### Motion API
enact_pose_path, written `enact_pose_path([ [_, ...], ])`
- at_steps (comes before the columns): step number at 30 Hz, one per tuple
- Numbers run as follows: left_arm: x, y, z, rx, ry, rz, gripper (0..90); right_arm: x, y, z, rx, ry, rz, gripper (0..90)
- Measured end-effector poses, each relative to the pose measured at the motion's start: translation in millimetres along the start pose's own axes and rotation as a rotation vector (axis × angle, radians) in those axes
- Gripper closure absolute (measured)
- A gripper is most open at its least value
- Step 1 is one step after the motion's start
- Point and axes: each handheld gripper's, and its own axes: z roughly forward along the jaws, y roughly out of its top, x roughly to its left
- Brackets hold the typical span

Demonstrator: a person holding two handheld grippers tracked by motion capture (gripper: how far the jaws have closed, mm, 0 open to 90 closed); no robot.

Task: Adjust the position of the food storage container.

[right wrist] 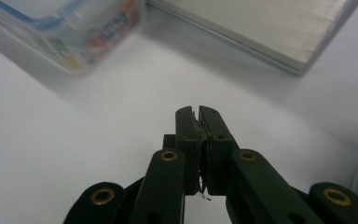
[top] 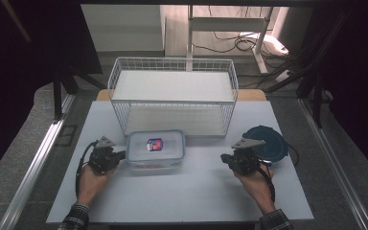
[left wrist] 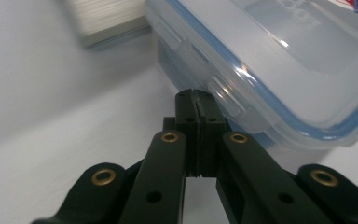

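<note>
A clear plastic food box (top: 155, 149) with a blue-sealed lid and a small red and blue label stands on the white table just in front of the wire basket (top: 172, 64). My left gripper (top: 120, 155) is shut, its tips right at the box's left side. In the left gripper view the shut jaws (left wrist: 196, 95) nearly touch a side latch (left wrist: 223, 93) of the box (left wrist: 279, 60). My right gripper (top: 225, 158) is shut with nothing in it, well to the right of the box. In the right gripper view its tips (right wrist: 198, 111) hover over bare table, the box (right wrist: 70, 32) far off.
A dark blue round lid or bowl (top: 268, 142) lies at the right, just behind my right hand. The white wire basket has a board as its floor (right wrist: 265, 28). Bare white table (top: 187, 191) spreads in front. Chair legs and cables lie beyond the table.
</note>
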Motion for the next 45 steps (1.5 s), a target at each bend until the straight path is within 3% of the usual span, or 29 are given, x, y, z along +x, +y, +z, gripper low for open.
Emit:
enact_pose_path([
  [2,-0.7,5.9,4.8,-0.002,0.042,0.004,89.9,1.4,5.2,6.6,-0.008,0.015,0.009,87.2],
  [5,8.7,11.9,12.5,-0.021,0.052,-0.053,89.8,5.4,16.9,23.0,-0.018,0.044,0.013,88.1],
  [6,10.9,13.7,15.6,-0.018,0.047,-0.059,90.0,11.0,25.6,38.0,-0.013,0.065,0.015,88.4],
  [8,9.9,16.4,20.3,-0.027,0.059,-0.069,89.9,14.6,30.3,46.2,-0.009,0.072,0.010,88.4],
  [11,8.2,18.6,23.3,-0.037,0.017,-0.085,90.0,25.2,43.3,71.2,0.012,0.086,-0.004,88.3],
  [13,4.2,19.4,26.6,-0.042,-0.002,-0.088,90.0,29.1,49.8,84.3,0.029,0.069,-0.019,88.7],
  [15,0.3,21.2,28.1,-0.040,0.005,-0.082,90.0,29.9,52.0,91.3,0.046,0.018,-0.030,89.1],
  [18,-2.7,21.3,29.5,-0.042,-0.040,-0.102,90.0,24.0,49.2,87.1,0.041,0.043,0.016,89.2],
  [21,-13.2,22.7,29.7,-0.029,-0.051,-0.082,90.0,23.5,42.2,75.6,0.064,0.011,0.011,89.3],
  [27,-34.9,18.8,25.2,-0.003,-0.093,-0.037,90.0,23.3,28.1,57.6,0.081,0.000,0.012,89.4],
  [33,-52.2,9.8,15.4,0.016,-0.115,-0.020,90.0,30.7,13.2,40.3,0.092,-0.010,-0.002,89.4],
  [40,-55.4,1.5,7.0,0.022,-0.117,-0.017,90.0,47.6,4.0,30.1,0.101,-0.014,-0.046,89.4],
  [42,-54.6,1.7,6.3,0.020,-0.116,0.003,90.0,47.1,3.5,29.1,0.102,-0.004,-0.044,89.4],
  [43,-55.1,1.4,4.3,0.014,-0.092,0.015,88.3,45.7,2.8,28.0,0.098,0.006,-0.038,89.4],
  [44,-55.4,1.2,1.4,0.011,-0.063,0.031,75.3,41.8,1.9,22.1,0.081,-0.004,-0.034,89.1],
  [45,-54.7,0.2,-2.5,0.003,-0.045,0.046,75.3,41.8,1.9,22.1,0.081,-0.004,-0.034,89.1],
])
